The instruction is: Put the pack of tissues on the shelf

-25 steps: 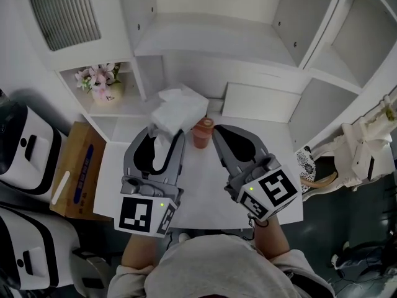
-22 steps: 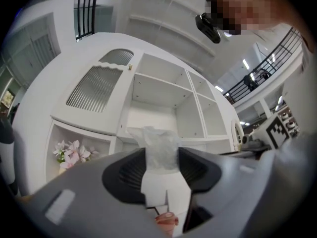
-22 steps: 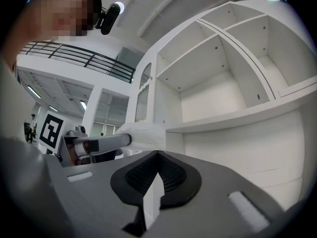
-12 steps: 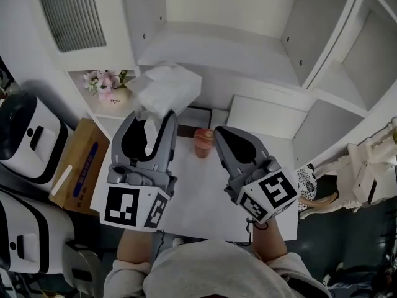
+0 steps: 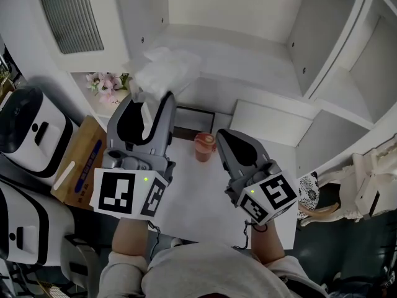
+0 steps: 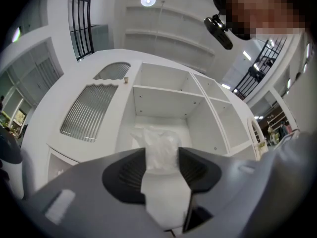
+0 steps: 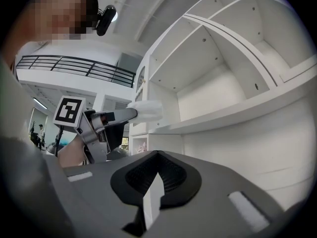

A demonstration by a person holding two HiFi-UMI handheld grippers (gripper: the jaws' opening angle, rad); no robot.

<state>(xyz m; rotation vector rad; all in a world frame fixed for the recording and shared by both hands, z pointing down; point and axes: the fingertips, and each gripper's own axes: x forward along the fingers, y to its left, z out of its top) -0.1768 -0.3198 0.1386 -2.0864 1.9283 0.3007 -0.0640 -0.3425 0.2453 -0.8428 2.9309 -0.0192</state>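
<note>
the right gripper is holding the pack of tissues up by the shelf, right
Not quite: the left gripper holds the pack of tissues up by the shelf, as the left gripper view shows. The right gripper is shut on nothing.

We see the head view softly and evenly lit, rather muted, with no hard shadows. The white shelf is its brightest part, the lower corners fall dark, and the pack of tissues is nearly washed out against the white. In the left gripper view a ceiling lamp glares at the top, the corners are black and the straight boards bow. The fingers of the left gripper, close to the lens, are out of focus. We find the same round black border, bent lines and soft fingers on the right gripper.
</note>
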